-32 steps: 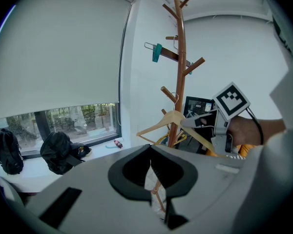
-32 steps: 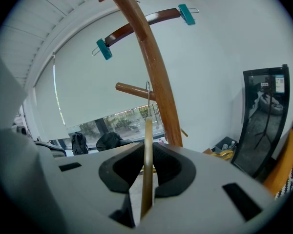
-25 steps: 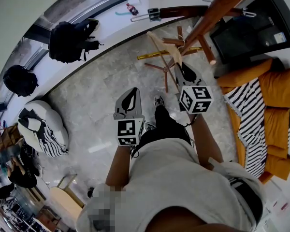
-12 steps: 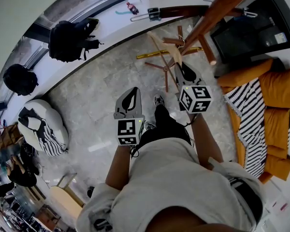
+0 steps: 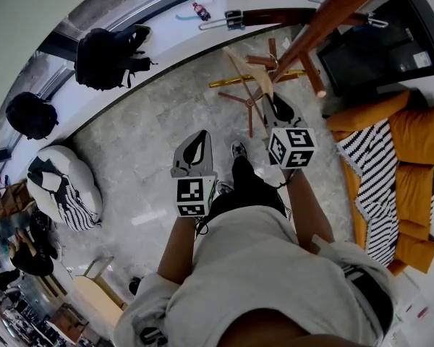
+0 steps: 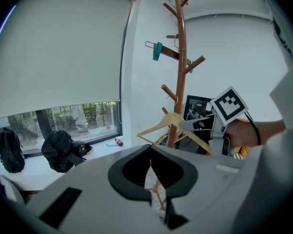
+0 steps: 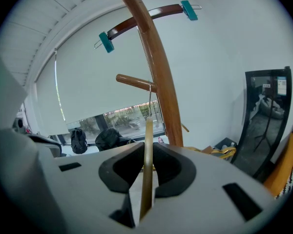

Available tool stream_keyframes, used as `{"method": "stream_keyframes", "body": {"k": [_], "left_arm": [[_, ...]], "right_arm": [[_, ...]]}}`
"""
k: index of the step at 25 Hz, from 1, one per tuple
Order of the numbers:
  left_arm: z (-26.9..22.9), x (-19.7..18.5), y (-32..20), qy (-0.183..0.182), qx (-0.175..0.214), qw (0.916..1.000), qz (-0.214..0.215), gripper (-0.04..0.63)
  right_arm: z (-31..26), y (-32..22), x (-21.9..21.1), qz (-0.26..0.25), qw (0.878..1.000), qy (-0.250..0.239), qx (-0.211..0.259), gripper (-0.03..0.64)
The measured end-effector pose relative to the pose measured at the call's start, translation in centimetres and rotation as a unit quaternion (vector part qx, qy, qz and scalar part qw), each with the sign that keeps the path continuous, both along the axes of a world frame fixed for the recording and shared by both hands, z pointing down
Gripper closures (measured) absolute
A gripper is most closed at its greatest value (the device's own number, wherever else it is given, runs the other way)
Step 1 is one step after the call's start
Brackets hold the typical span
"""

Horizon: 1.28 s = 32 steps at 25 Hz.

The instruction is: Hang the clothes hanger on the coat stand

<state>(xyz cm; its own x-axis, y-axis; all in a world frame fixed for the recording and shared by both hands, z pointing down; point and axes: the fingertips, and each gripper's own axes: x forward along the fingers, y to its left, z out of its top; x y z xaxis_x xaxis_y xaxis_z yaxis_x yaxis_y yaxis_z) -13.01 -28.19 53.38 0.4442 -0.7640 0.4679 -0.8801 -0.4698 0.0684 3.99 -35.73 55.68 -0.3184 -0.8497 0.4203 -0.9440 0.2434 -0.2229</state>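
Note:
A pale wooden hanger (image 7: 147, 130) stands edge-on between the jaws of my right gripper (image 7: 146, 155), which is shut on it. Its wire hook (image 7: 150, 99) reaches up to a low peg (image 7: 133, 80) of the brown coat stand (image 7: 158, 67); whether the hook rests on the peg is unclear. From the head view the right gripper (image 5: 273, 101) holds the hanger (image 5: 247, 72) by the stand's pole (image 5: 325, 13). My left gripper (image 5: 197, 142) hangs lower and to the left, shut on nothing. The left gripper view shows the hanger (image 6: 173, 123) against the stand (image 6: 179, 57).
A dark hanger with teal clips (image 7: 141, 18) hangs high on the stand. Yellow hangers (image 5: 239, 82) lie by its base. Black backpacks (image 5: 108, 56) sit on the window ledge, an orange sofa with striped cloth (image 5: 398, 165) at right, a black cabinet (image 5: 376, 42) behind.
Both grippers keep their places and the hanger stays in the right jaws. Only the head view has shifted a little.

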Motion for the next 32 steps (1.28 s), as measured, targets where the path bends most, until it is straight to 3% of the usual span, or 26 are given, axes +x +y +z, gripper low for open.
{"method": "stream_keyframes", "body": {"k": [5, 10, 15, 23, 32], "left_arm": [[-0.3, 0.2, 0.3, -0.001, 0.002, 1.0000, 0.003, 0.586], [-0.8, 0.3, 0.8, 0.002, 0.008, 1.0000, 0.006, 0.586], [-1.4, 0.1, 1.6, 0.004, 0.015, 0.9999, 0.002, 0.586], [-2.6, -1.0, 3.8, 0.021, 0.034, 0.9991, -0.015, 0.586], [-5.3, -1.3, 7.7, 0.051, 0.071, 0.9960, -0.017, 0.586]], "right_arm": [[0.4, 0.0, 0.4, -0.007, 0.999, 0.031, 0.003, 0.568], [1.1, -0.3, 0.6, -0.026, 0.995, 0.091, 0.003, 0.558], [0.9, 0.0, 1.3, -0.022, 0.993, 0.115, 0.010, 0.558], [-1.2, 1.9, 0.6, -0.023, 0.992, 0.118, 0.031, 0.491], [-5.5, 7.3, -1.7, -0.033, 0.989, 0.115, 0.086, 0.491]]}}
